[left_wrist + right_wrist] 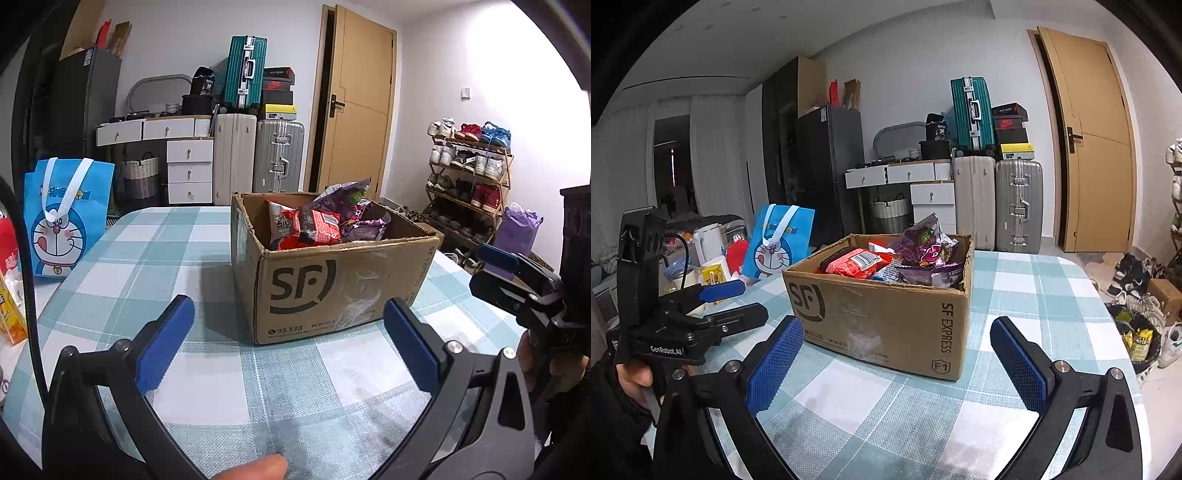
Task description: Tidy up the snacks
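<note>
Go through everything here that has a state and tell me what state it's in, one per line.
Left gripper: open, holding nothing.
Right gripper: open, holding nothing.
Cardboard box: open at the top, upright on the table, full of snack packets.
Door: ajar.
Blue bag: standing upright.

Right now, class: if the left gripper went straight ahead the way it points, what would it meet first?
Most likely the cardboard box: its printed front wall lies ahead of the open left gripper, with only bare checked tablecloth between. Depth is uncertain through the fisheye lens.
</note>
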`<action>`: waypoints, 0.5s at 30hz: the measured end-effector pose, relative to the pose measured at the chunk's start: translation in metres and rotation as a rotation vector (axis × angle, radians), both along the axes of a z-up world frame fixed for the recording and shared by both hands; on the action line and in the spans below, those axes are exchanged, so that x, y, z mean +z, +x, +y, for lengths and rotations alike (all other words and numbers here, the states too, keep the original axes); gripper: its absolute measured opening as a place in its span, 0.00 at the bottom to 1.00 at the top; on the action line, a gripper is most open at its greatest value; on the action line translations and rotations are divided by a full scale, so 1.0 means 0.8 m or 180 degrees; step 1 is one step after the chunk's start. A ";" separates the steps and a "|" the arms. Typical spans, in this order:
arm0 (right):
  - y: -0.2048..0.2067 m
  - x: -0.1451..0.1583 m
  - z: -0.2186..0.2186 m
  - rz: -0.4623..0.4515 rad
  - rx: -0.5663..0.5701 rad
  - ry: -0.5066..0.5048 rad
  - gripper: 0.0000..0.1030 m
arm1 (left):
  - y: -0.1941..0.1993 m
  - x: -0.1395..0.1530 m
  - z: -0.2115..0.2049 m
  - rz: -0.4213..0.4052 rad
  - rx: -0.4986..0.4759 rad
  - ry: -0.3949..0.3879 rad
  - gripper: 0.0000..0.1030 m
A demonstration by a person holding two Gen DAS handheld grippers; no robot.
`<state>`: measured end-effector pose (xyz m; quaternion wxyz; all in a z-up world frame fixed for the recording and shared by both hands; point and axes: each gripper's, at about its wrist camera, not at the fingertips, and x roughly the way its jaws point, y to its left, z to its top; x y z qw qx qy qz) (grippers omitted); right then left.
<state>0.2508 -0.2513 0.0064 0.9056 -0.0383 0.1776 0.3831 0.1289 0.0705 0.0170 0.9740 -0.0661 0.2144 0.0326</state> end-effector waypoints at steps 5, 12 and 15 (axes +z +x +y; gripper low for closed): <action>0.001 0.000 -0.001 0.0001 -0.0008 0.0023 1.00 | 0.001 -0.001 0.001 -0.0002 -0.0006 -0.0009 0.99; 0.002 -0.001 -0.001 -0.0002 -0.0003 0.0022 1.00 | 0.001 -0.002 0.001 -0.0002 -0.0004 0.0001 0.99; 0.005 -0.003 0.001 -0.0011 -0.0003 0.0013 1.00 | 0.001 -0.002 0.002 -0.0008 0.0001 -0.0005 0.99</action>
